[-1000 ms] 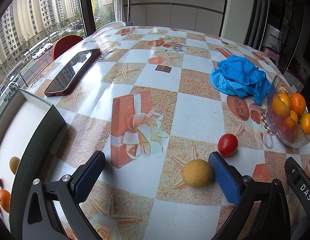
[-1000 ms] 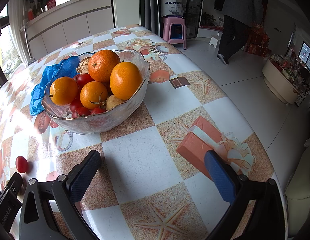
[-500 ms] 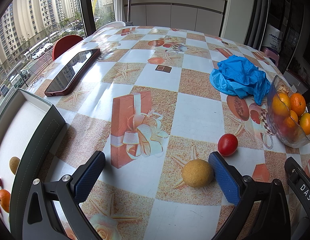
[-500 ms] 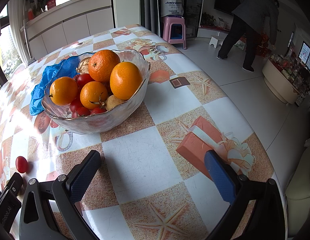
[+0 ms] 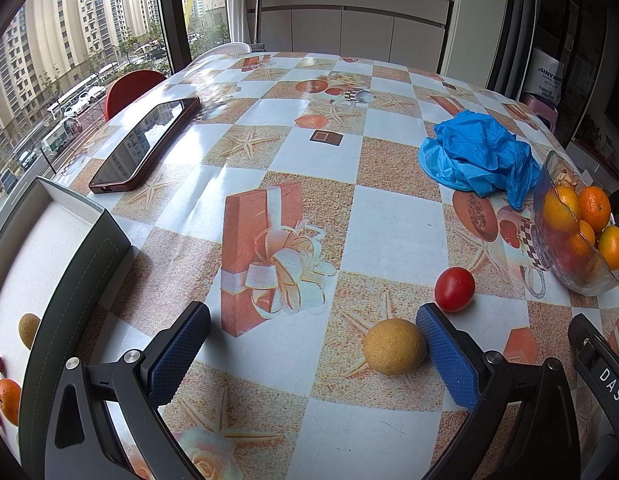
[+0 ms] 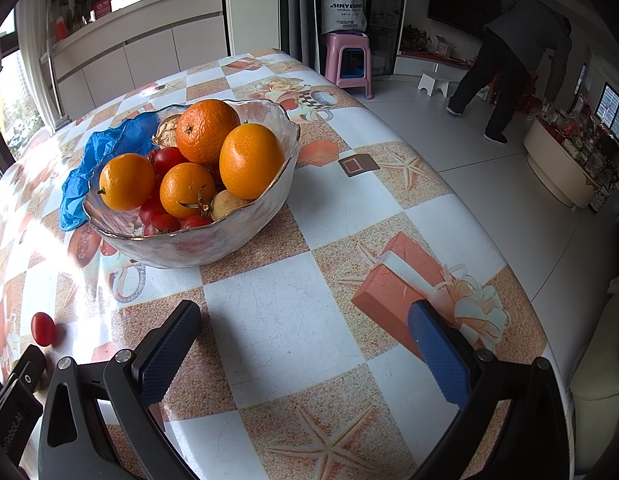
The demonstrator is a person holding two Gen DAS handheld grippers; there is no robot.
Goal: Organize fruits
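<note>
Left gripper low over table, spread wide, tan round fruit just inside right pad. Right gripper wide, empty, before glass fruit bowl. Tray cut off at left edge.

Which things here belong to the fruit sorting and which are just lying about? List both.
Part of the job:
- round tan fruit between the open left tongs
- loose red tomato
- glass bowl of oranges and tomatoes
- grey tray holding sorted fruit
- open right tongs

Just lying about:
- phone
- crumpled blue plastic bag
</note>
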